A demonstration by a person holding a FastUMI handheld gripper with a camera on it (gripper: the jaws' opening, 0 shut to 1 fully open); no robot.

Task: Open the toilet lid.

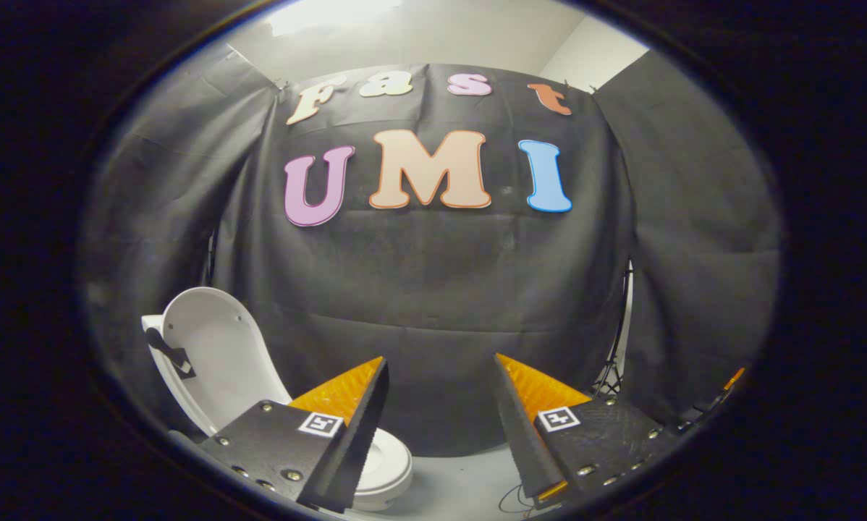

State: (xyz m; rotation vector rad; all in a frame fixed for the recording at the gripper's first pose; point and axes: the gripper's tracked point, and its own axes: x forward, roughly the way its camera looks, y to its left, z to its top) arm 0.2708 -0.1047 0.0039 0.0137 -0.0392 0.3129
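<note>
Gripper (pixel 439 365): fingers spread wide apart, nothing between them, no contact with any object. Each finger carries a small square marker tag on its upper face.

Toilet (pixel 386 463): stands on the pale floor (pixel 462 485) below and behind the left finger, which hides part of it. The rounded front of the seat shows just beside that finger's lower edge.

Toilet lid (pixel 213 347): raised, standing upright and leaning slightly back, its pale inner face turned toward the camera. It rises beyond the left finger, clear of it. A dark strip of tape (pixel 173 354) sits on the lid's outer edge.

A thin cable (pixel 513 499) lies on the floor near the right finger.

Black cloth wall (pixel 433 304): hangs behind the toilet and closes the booth. A stand's legs (pixel 611 380) show at a gap in the cloth beyond the right finger.
</note>
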